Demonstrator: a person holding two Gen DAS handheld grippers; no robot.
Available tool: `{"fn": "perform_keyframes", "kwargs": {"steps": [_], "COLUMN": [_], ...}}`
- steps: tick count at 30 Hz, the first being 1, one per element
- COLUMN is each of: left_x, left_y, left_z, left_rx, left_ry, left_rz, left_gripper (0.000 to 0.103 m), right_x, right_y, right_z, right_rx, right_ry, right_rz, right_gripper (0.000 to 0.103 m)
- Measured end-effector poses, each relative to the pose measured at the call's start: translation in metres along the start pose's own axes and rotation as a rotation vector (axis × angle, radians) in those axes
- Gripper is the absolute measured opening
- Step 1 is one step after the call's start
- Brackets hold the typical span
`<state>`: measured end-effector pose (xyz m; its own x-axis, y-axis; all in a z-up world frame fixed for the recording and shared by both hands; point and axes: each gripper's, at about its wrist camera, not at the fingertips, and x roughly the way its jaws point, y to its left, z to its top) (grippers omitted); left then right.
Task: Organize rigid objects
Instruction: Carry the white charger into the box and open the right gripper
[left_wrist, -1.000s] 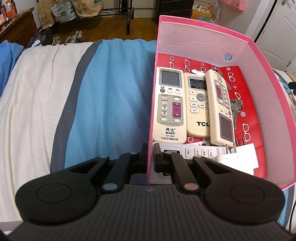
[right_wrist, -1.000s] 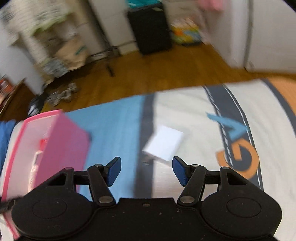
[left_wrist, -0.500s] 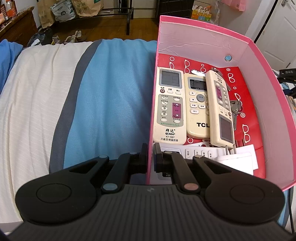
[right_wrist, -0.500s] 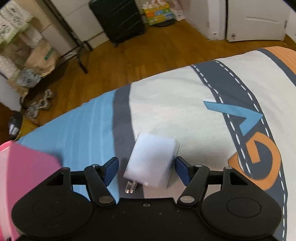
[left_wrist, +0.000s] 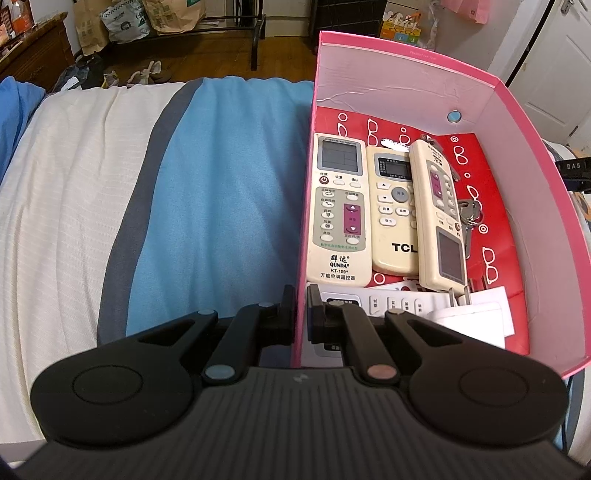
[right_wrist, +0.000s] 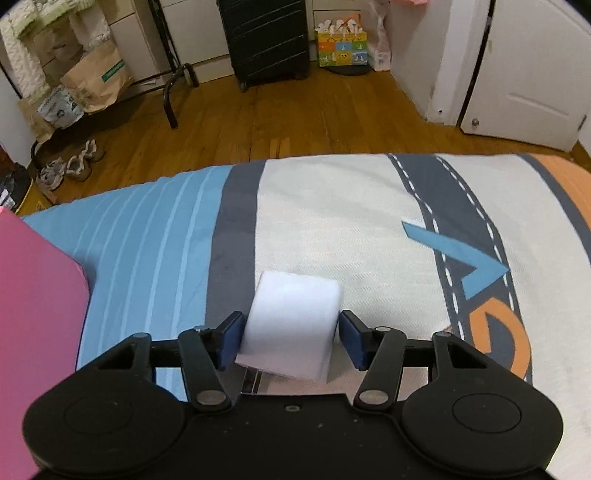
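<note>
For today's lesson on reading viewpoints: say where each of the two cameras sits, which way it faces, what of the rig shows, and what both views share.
Left wrist: on the left tongs, angled down at the pink box of remote controls; its fingers clamp the box's near wall.
Right wrist: on the right tongs, angled down at the bedspread; its fingers have just been closing around a white charger, seemingly not yet pressing.
Shared: bedspread, pink box, wooden floor; no hand shows.

3 remotes (left_wrist: 384, 206) lie side by side in box (left_wrist: 524, 177) on bed (left_wrist: 221, 192); keys (left_wrist: 468, 218) right of them, charger (right_wrist: 291, 325) on bed right of box.
</note>
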<state>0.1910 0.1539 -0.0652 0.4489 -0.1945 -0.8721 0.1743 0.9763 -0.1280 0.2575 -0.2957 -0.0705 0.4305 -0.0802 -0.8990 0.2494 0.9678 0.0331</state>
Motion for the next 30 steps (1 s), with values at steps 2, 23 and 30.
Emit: {"fn": "perform_keyframes", "kwargs": {"steps": [2,23,30], "left_x": [0.000,0.000,0.001], "left_y": [0.000,0.003,0.005], "left_z": [0.000,0.000,-0.001], "left_rx": [-0.001,-0.023,-0.025], "left_ry": [0.000,0.001,-0.002], "left_rz": [0.000,-0.008,-0.016], "left_gripper": [0.004,0.004,0.004], "right_x": [-0.002,-0.148,-0.108], "right_y": [0.003,0.132,0.187], "right_z": [-0.002,-0.057,-0.066], "right_rx": [-0.021,-0.210,-0.126], "right_ry": [-0.016,-0.175,0.080], "right_rz": [-0.013,0.542,0.700], "right_gripper": [0.059,0.057,0.057]}}
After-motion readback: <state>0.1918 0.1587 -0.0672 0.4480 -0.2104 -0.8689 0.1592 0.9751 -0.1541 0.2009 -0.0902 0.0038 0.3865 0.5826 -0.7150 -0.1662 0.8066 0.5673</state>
